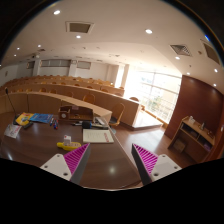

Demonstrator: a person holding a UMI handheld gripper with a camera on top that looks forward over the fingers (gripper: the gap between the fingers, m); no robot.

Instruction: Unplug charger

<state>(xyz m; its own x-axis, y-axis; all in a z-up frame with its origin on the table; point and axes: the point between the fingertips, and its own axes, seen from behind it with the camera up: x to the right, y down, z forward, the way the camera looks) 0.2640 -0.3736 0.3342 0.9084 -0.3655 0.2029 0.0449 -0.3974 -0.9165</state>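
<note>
My gripper (111, 165) is held above a dark brown wooden table (110, 150), its two fingers with magenta pads (75, 158) spread wide apart and nothing between them. I cannot make out a charger or a socket for certain. A small white object on a yellow object (68, 144) lies on the table just ahead of the left finger.
A white paper sheet (98, 135) lies ahead of the fingers. Blue and white items (35, 120) lie on the table far left. Curved wooden desks (70, 98) stand beyond, a wooden cabinet (200, 125) at right, bright windows (155, 95) behind.
</note>
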